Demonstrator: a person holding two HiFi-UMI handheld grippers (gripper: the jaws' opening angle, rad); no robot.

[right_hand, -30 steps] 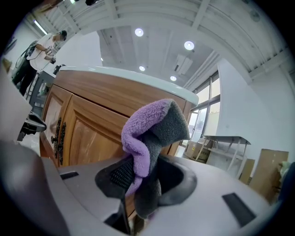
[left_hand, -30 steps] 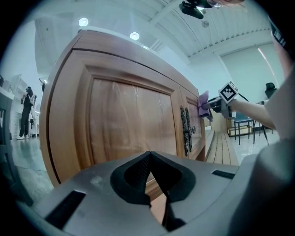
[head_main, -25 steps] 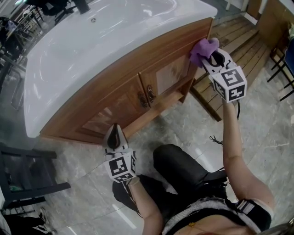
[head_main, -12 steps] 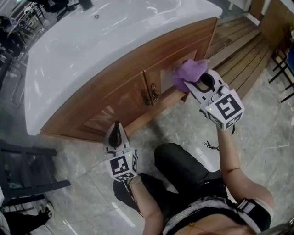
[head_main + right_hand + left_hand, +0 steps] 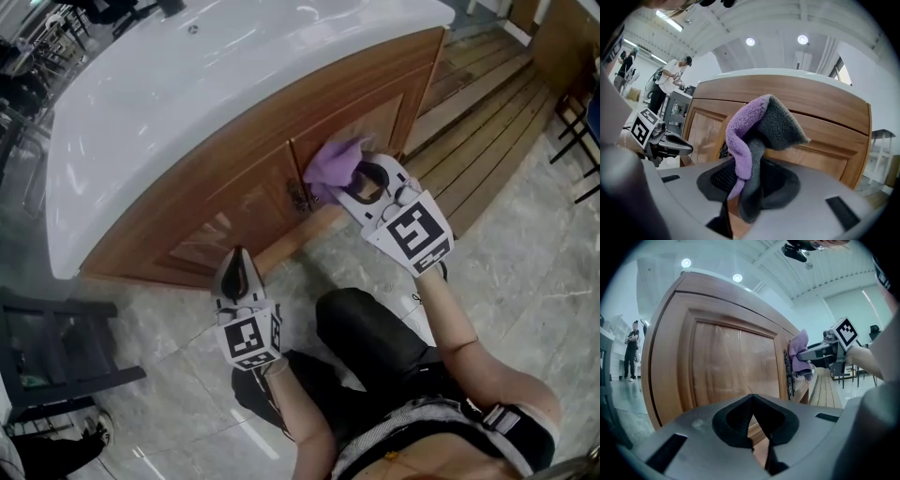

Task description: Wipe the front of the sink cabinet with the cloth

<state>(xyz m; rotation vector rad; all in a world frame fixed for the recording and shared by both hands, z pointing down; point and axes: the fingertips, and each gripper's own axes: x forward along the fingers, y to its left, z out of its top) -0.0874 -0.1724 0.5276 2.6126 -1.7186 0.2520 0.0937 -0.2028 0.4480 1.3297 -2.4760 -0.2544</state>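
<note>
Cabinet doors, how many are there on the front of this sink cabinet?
2. The left door faces the left gripper; the right door has the cloth at its handle edge. No others show.

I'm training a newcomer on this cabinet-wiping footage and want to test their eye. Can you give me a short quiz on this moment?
1. True or false: the right gripper is shut on the purple cloth.
2. The cloth is pressed against: A) the white sink top, B) the cabinet door by the handles, C) the floor.
3. Fill in: the left gripper holds nothing and its jaws are ____.

Key: 1 true; 2 B; 3 shut.
</note>
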